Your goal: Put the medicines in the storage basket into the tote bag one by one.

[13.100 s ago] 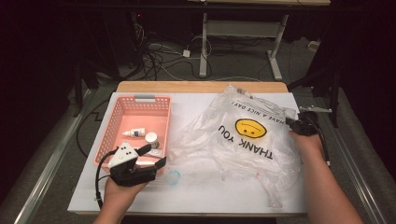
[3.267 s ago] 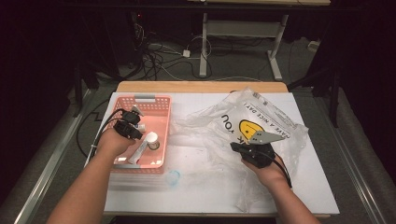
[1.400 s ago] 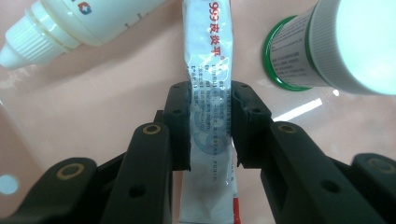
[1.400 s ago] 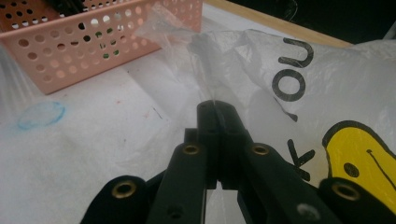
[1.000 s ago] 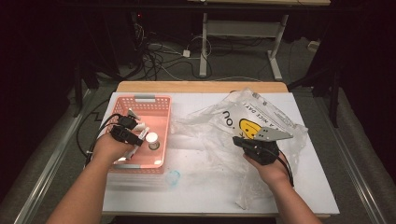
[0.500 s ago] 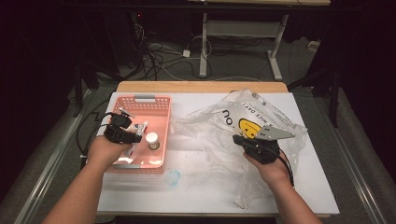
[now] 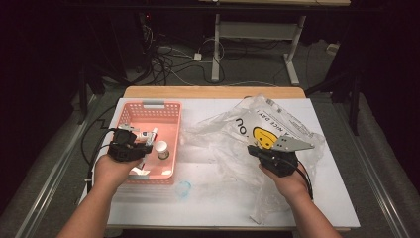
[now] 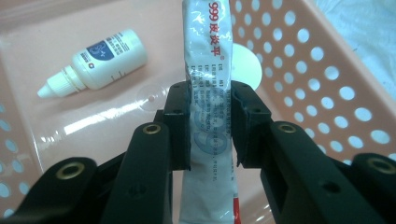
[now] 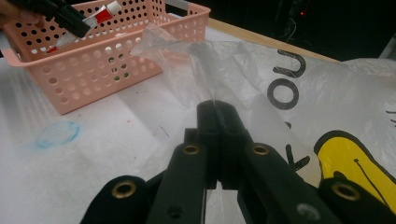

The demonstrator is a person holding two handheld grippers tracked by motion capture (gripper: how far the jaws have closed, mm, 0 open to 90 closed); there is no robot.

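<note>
Left gripper (image 8: 211, 123), now drawn back toward the basket's (image 7: 171, 106) near-left edge, clamping ointment tube (image 8: 208, 70); right gripper (image 9: 217, 108) pinching plastic bag (image 7: 237, 134).

One camera sits high above my side of the white table (image 7: 218, 198), looking forward and down; my forearms enter from the bottom edge. A second camera rides on my left gripper (image 8: 210, 126), very close, looking along its jaws down into the pink basket (image 8: 327, 84). A third rides on my right gripper (image 9: 217, 140), low over the table, looking across the clear plastic bag (image 9: 327, 116) toward that same basket (image 9: 102, 56). All three views share the basket (image 7: 153, 111); the high view and the right gripper view share the bag (image 7: 277, 124).
</note>
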